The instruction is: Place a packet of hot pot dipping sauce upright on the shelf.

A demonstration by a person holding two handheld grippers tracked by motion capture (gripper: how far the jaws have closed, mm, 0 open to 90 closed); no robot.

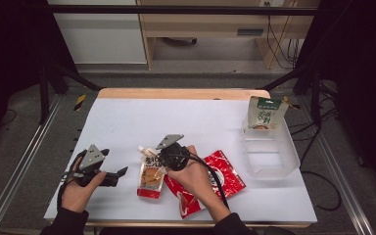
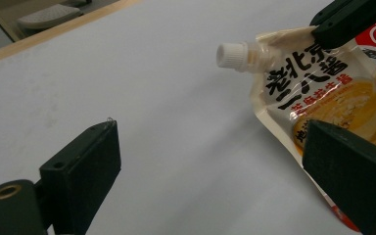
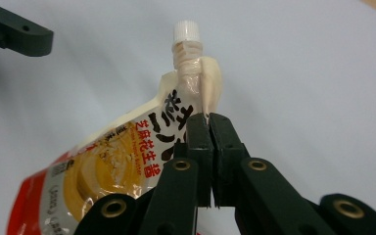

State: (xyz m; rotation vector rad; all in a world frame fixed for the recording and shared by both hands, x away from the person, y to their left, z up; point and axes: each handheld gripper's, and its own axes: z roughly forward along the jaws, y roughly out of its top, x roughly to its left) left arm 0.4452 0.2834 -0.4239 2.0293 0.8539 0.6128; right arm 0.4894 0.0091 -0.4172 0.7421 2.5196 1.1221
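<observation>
My right gripper (image 3: 209, 128) pinches the pouch (image 1: 151, 175) lying cap (image 1: 140, 149) away from me, its print seemingly Chinese, while my left gripper (image 1: 119, 175) gapes empty.

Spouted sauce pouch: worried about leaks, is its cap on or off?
On: the white cap sits on the spouted sauce pouch.

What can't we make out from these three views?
- Red packet, high view: the person's right hand and forearm cover its middle, and its print is too small to read.
- Spouted pouch, right gripper view: the lower part is cut off by the frame edge and hidden behind the right gripper, shut on its top edge.
- Clear bin, high view: the base of the green-topped pouch is blurred through the bin wall.
- Left gripper, left gripper view: the right finger hides the pouch's lower corner.
</observation>
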